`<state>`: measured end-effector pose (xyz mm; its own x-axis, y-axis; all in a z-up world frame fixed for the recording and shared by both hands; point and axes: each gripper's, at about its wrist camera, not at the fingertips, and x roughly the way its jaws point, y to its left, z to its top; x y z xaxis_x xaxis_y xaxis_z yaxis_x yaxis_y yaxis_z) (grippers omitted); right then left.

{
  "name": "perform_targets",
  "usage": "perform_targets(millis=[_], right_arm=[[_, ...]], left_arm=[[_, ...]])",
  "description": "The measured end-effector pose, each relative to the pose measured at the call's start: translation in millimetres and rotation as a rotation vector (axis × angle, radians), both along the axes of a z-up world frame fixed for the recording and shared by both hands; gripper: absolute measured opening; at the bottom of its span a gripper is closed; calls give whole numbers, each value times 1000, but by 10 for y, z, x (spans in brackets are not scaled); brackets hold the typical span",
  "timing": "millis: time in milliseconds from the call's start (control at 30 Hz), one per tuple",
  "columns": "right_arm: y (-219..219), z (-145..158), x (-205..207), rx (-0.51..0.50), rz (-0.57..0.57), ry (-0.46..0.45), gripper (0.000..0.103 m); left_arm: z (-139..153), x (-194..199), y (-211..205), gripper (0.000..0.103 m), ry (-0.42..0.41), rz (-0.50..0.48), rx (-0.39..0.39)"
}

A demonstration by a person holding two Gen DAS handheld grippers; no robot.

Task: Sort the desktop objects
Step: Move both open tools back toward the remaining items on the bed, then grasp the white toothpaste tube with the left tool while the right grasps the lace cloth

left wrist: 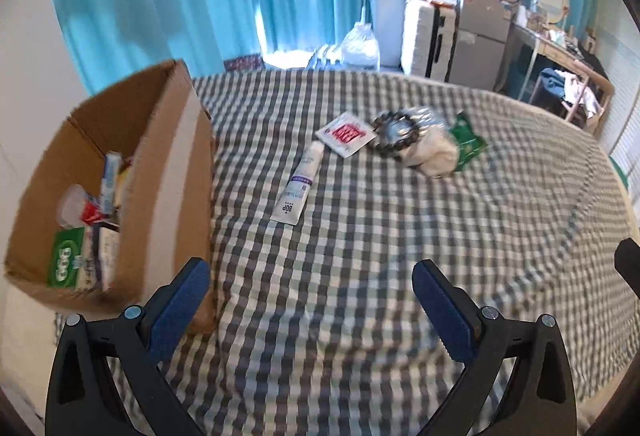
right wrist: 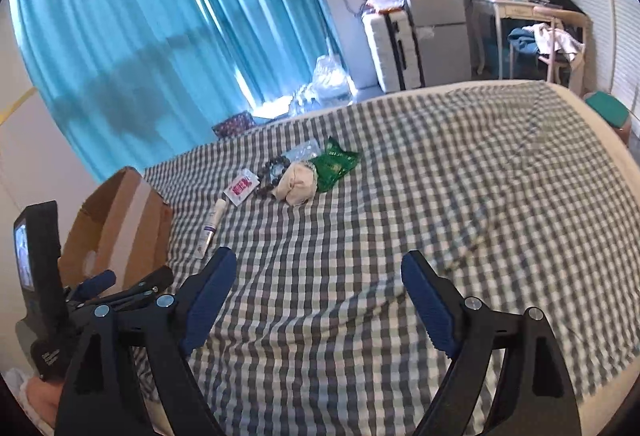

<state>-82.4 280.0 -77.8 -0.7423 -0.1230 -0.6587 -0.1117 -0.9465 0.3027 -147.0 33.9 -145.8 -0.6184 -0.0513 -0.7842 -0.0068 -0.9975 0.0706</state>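
On the checked bedspread [left wrist: 360,236] lie a white tube [left wrist: 298,182], a white and red sachet [left wrist: 346,134], a dark bead bracelet [left wrist: 394,134], a cream cloth bundle [left wrist: 436,154] and a green packet [left wrist: 466,140]. The same tube [right wrist: 210,228], sachet [right wrist: 241,187], bracelet [right wrist: 274,172], bundle [right wrist: 298,184] and packet [right wrist: 334,164] appear in the right wrist view. My left gripper [left wrist: 310,276] is open over bare bedspread, well short of the tube. My right gripper [right wrist: 318,268] is open too, nothing between its fingers.
An open cardboard box [left wrist: 160,164] holding several packets stands at the bed's left edge, beside my left gripper. The left gripper's body with its small screen [right wrist: 36,276] sits left of my right gripper. Blue curtains, a suitcase and a desk stand beyond the bed.
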Motion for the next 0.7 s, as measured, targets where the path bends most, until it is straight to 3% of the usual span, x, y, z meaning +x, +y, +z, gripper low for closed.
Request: perform_targets(millis=[267, 600, 700], right_arm=[[-165, -395, -835, 40, 49, -64, 85], [-317, -877, -1850, 62, 70, -101, 84], [-312, -1044, -2059, 39, 64, -131, 71]], left_arm=[[-561, -737, -38, 103, -36, 22, -24], [-999, -1473, -231, 103, -80, 57, 5], [-1107, -1482, -204, 102, -82, 16, -25]])
